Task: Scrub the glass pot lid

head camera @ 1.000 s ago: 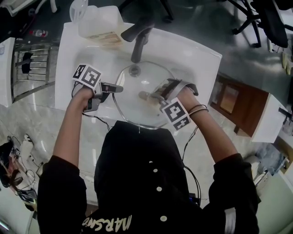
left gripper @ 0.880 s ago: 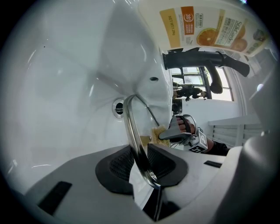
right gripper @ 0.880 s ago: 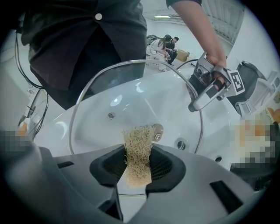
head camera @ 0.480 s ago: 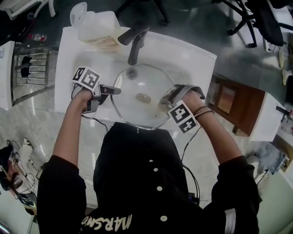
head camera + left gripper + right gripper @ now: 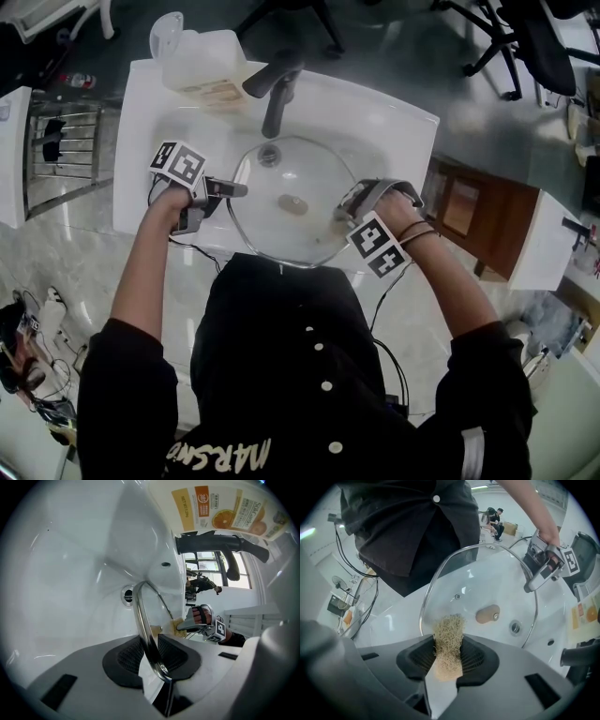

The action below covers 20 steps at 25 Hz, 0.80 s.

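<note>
The fingers (image 5: 127,660) of the left gripper (image 5: 152,657) are being pressed together on the metal rim of the glass pot lid (image 5: 140,613), which is being seen edge-on between the dark ribbed pads in the left gripper view. The fingers (image 5: 417,660) of the right gripper (image 5: 447,657) are being kept narrow around a straw-coloured fibrous scrubbing pad (image 5: 449,641), whose frayed tip is being shown sticking out past the jaws.

In the head view, the glass pot lid (image 5: 286,239) is being held over the bowl of a white sink (image 5: 384,117), its round face turned up toward the camera and its tan knob (image 5: 293,202) near the middle. The left gripper (image 5: 234,187) is being applied at the lid's left edge, and the right gripper (image 5: 343,210) is being held at the lid's right edge. Whether the pad is touching the glass is not being made clear from above. In the right gripper view, its tip is being shown right at the near rim of the lid (image 5: 487,585), with the knob (image 5: 487,614) beyond it.

The sink's drain (image 5: 269,155) is being seen through the glass near the lid's far edge. A dark tap (image 5: 277,89) is being shown behind the bowl, and a translucent jug (image 5: 202,56) with an orange label is being shown at the sink's back left corner.
</note>
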### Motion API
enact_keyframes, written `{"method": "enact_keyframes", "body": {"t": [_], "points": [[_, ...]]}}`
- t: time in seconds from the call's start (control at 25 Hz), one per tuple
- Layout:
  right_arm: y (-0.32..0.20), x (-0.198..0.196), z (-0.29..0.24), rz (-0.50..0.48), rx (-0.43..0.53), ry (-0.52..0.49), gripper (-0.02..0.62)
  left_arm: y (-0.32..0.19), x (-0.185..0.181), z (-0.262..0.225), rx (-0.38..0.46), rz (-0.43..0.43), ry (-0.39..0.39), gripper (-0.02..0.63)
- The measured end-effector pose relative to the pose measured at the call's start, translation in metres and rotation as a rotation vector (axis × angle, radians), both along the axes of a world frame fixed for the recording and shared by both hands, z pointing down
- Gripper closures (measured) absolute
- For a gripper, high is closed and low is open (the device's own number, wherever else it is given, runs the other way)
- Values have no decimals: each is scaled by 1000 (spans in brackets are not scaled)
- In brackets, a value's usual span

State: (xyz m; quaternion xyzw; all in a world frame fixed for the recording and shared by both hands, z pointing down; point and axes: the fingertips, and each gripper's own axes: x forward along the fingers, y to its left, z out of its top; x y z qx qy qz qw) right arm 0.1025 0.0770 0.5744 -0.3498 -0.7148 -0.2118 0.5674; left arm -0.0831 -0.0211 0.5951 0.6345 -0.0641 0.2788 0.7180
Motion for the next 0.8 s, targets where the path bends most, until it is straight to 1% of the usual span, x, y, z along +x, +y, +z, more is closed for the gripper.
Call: {"method": "enact_keyframes", "body": {"t": [0.04, 0.08, 0.16, 0.2, 0.24, 0.32, 0.52, 0.68, 0.8], "points": [[-6, -8, -2, 25, 23, -46, 453, 0, 0, 0, -5, -4, -2, 494], [-13, -22, -7, 72, 50, -119, 453, 0, 0, 1, -12, -10, -4, 497], [-30, -57, -21, 200, 104, -291, 453, -1, 0, 1, -27, -21, -2, 500], [-36, -75, -27, 248, 134, -362, 453, -1, 0, 1, -35, -27, 2, 502], [-39, -91, -31, 278, 164, -417, 453, -1, 0, 1, -41, -33, 7, 503], [-39, -120, -33, 314, 198, -487, 453, -1, 0, 0, -51, -43, 10, 505], [-40, -170, -29, 396, 217, -563, 453, -1, 0, 0, -71, -49, 7, 509], [-49, -187, -24, 465, 227, -587, 453, -2, 1, 0, -79, -54, 12, 509], [-50, -194, -22, 479, 236, -590, 453, -2, 2, -1, -81, -54, 9, 509]]}}
